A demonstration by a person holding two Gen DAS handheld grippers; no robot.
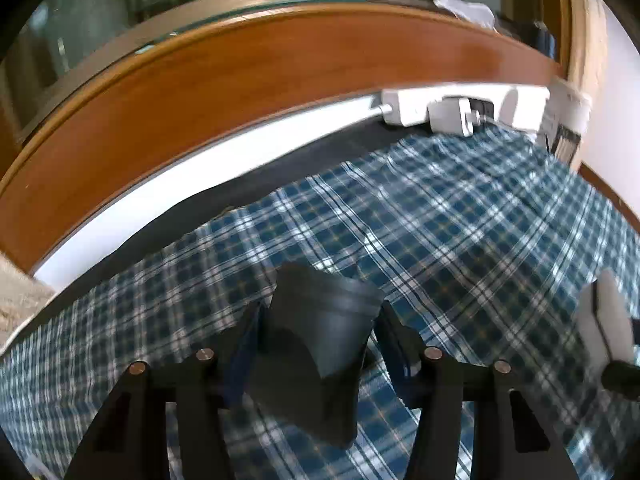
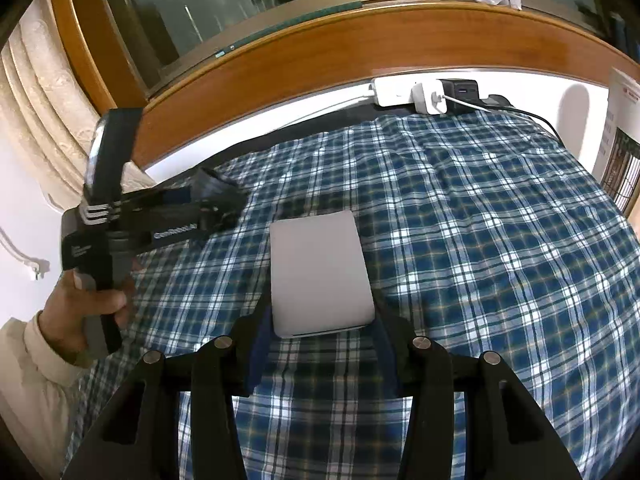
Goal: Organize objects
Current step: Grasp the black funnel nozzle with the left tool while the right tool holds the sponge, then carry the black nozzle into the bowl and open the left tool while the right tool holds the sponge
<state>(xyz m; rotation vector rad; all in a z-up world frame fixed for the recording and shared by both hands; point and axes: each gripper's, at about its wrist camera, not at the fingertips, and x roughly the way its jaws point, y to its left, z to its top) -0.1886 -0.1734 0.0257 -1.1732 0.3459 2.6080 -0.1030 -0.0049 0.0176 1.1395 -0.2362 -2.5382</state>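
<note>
Both grippers loaded above the plaid cloth (image 2: 480, 240).
Left gripper (image 1: 320, 328) clamps a dark pouch (image 1: 320, 340); right gripper (image 2: 320, 328) pinches the white box (image 2: 318, 272), held clear for placing.

Both wrist cameras look forward, low and close over the plaid cloth (image 1: 440, 220), sharing the wooden sill (image 2: 360, 52).

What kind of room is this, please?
Probably a room at home, perhaps a bedroom or study: a blue plaid cloth covers the surface under a wood-framed window, a cream curtain hangs beside it, and a white power strip holds chargers.
</note>
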